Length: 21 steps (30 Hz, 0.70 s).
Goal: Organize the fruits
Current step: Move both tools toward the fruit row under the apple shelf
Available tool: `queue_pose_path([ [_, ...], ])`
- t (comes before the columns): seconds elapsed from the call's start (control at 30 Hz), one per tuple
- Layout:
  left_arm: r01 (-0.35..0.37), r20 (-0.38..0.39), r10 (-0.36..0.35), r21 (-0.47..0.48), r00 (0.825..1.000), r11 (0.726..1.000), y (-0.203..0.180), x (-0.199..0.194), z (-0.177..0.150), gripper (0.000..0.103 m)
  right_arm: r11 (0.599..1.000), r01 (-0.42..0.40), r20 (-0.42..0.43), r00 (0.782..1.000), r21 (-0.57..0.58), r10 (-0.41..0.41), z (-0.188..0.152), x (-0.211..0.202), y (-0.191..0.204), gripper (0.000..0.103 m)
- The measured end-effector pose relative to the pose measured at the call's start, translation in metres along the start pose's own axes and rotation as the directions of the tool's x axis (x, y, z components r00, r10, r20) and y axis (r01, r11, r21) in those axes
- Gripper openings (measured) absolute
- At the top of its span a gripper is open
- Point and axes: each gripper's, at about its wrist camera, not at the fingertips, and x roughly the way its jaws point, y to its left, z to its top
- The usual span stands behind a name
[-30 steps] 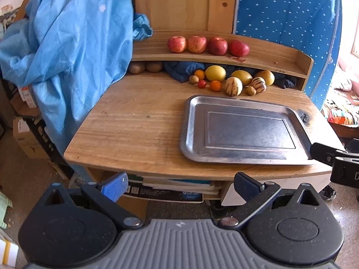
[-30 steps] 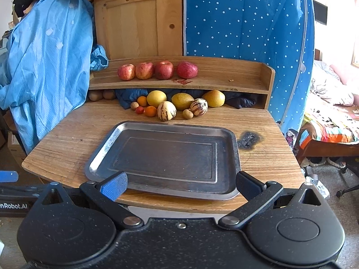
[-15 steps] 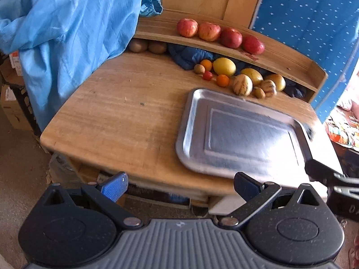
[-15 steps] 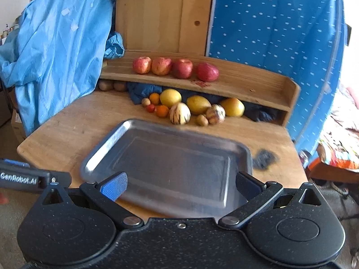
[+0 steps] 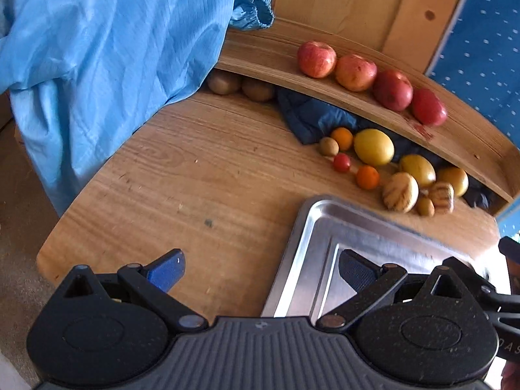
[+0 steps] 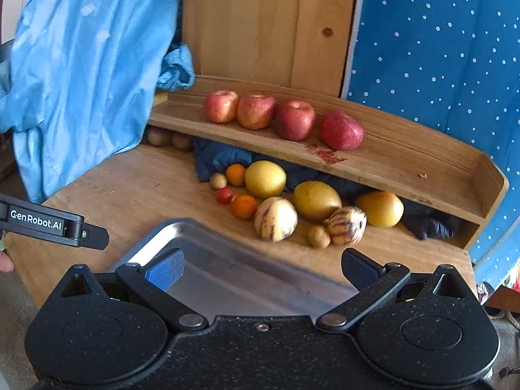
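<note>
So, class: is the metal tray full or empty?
Empty: the metal tray shows only bare steel; the fruits lie on the table beyond it.

Four red apples [image 6: 281,118] sit in a row on the shelf in front of me, the rightmost tipped on its side. Below, on my worktop, lie three yellow fruits [image 6: 317,200], two striped pale melons [image 6: 275,218], two small oranges [image 6: 244,206], a red tomato [image 6: 224,195] and small brown fruits [image 6: 318,236], clustered just behind the empty metal tray [image 6: 227,269].
</note>
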Motion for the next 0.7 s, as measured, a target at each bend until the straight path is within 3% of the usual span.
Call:
queue_pose_path([
  [0.23, -0.008, -0.027, 0.009, 0.009, 1.000, 1.000, -0.009, 0.027, 0.032, 0.102, 1.000, 0.001, 0.005, 1.000, 0.028, -0.001, 0.014, 0.026, -0.014, 0.102],
  [0.47, 0.046, -0.127, -0.045, 0.005, 0.991, 0.999, -0.004, 0.072, 0.082, 0.102, 1.000, 0.010, -0.038, 0.999, 0.029, -0.009, 0.025, 0.051, 0.000, 0.102],
  [0.7, 0.139, -0.187, -0.113, 0.130, 0.976, 0.982, -0.019, 0.123, 0.134, 0.102, 0.997, 0.050, -0.067, 0.996, -0.060, -0.054, 0.047, 0.077, 0.032, 0.102],
])
